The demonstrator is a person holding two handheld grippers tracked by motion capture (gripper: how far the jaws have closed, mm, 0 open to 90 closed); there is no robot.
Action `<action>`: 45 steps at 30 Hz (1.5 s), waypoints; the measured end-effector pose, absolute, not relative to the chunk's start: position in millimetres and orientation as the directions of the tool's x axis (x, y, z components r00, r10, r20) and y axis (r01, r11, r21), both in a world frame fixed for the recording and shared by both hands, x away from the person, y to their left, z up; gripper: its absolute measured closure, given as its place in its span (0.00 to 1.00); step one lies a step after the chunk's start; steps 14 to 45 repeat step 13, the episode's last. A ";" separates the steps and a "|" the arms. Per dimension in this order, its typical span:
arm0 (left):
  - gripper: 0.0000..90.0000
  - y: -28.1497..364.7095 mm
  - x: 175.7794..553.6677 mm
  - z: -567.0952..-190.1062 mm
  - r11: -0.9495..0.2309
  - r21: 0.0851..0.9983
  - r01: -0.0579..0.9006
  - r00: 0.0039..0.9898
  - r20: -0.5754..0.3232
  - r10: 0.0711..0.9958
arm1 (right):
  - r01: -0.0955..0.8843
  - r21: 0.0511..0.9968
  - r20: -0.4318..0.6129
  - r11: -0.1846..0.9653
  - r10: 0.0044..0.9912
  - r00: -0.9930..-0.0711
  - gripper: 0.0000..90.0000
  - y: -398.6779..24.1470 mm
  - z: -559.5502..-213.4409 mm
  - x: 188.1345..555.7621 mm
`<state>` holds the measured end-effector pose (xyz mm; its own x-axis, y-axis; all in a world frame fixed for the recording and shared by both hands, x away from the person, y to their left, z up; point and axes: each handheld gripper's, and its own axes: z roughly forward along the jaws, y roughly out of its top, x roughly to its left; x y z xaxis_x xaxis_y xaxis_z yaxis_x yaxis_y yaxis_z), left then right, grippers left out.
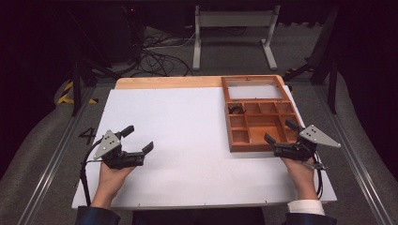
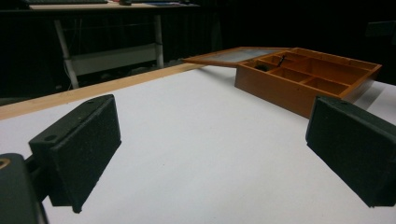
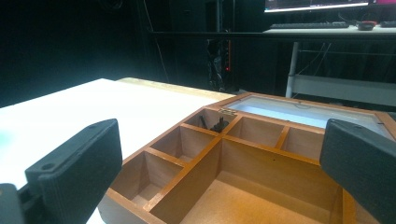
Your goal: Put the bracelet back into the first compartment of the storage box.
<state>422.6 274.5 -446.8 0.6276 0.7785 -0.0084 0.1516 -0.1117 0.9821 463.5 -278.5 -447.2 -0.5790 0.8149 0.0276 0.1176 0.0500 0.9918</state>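
Observation:
A wooden compartment box stands at the right of the white table top, its glass-paned lid laid flat open behind it. A small black object lies in the box's far left compartment; the right gripper view shows it too. My right gripper is open at the box's near right corner, jaws wide over the compartments. My left gripper rests open at the table's left, empty, facing the box across bare white surface.
The white sheet covers a wooden table whose bare edge shows at the back. Beyond it stand a white metal frame and loose cables on the floor. Metal rails run along both sides.

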 end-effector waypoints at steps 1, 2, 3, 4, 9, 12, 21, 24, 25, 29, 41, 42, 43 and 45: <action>0.04 275.2 422.0 -446.9 -0.106 0.982 0.156 0.626 -0.015 0.779 | 0.118 0.992 0.027 0.051 0.815 -0.579 0.00 -278.2 -447.3 463.7; 0.04 275.9 422.0 -447.2 -0.099 0.983 0.157 0.624 -0.021 0.781 | 0.121 0.991 0.027 0.053 0.815 -0.579 0.00 -277.8 -447.6 463.9; 0.04 276.8 422.1 -447.4 -0.099 0.983 0.157 0.624 -0.021 0.781 | 0.121 0.991 0.025 0.056 0.814 -0.581 0.00 -277.6 -447.9 464.2; 0.04 277.4 422.3 -447.6 -0.100 0.983 0.156 0.623 -0.019 0.782 | 0.121 0.991 0.025 0.056 0.813 -0.581 0.00 -277.3 -448.1 464.3; 0.04 276.7 423.7 -449.7 -0.111 0.980 0.167 0.630 -0.019 0.776 | 0.123 0.991 0.026 0.056 0.813 -0.582 0.00 -277.6 -448.2 464.2; 0.03 274.5 425.5 -451.9 -0.121 0.976 0.180 0.640 -0.023 0.768 | 0.122 0.991 0.026 0.056 0.811 -0.584 0.00 -277.6 -447.9 463.8; 0.02 273.9 426.6 -453.1 -0.132 0.972 0.197 0.644 -0.027 0.765 | 0.123 0.991 0.026 0.057 0.810 -0.586 0.00 -277.5 -447.6 463.4; 0.02 273.9 426.6 -453.1 -0.132 0.972 0.197 0.644 -0.027 0.765 | 0.123 0.991 0.026 0.057 0.810 -0.586 0.00 -277.5 -447.6 463.4; 0.02 273.9 426.6 -453.1 -0.132 0.972 0.197 0.644 -0.027 0.765 | 0.123 0.991 0.026 0.057 0.810 -0.586 0.00 -277.5 -447.6 463.4; 0.02 273.9 426.6 -453.1 -0.132 0.972 0.197 0.644 -0.027 0.765 | 0.123 0.991 0.026 0.057 0.810 -0.586 0.00 -277.5 -447.6 463.4; 0.02 273.9 426.6 -453.1 -0.132 0.972 0.197 0.644 -0.027 0.765 | 0.123 0.991 0.026 0.057 0.810 -0.586 0.00 -277.5 -447.6 463.4; 0.02 273.9 426.6 -453.1 -0.132 0.972 0.197 0.644 -0.027 0.765 | 0.123 0.991 0.026 0.057 0.810 -0.586 0.00 -277.5 -447.6 463.4; 0.02 273.9 426.6 -453.1 -0.132 0.972 0.197 0.644 -0.027 0.765 | 0.123 0.991 0.026 0.057 0.810 -0.586 0.00 -277.5 -447.6 463.4; 0.02 273.9 426.6 -453.1 -0.132 0.972 0.197 0.644 -0.027 0.765 | 0.123 0.991 0.026 0.057 0.810 -0.586 0.00 -277.5 -447.6 463.4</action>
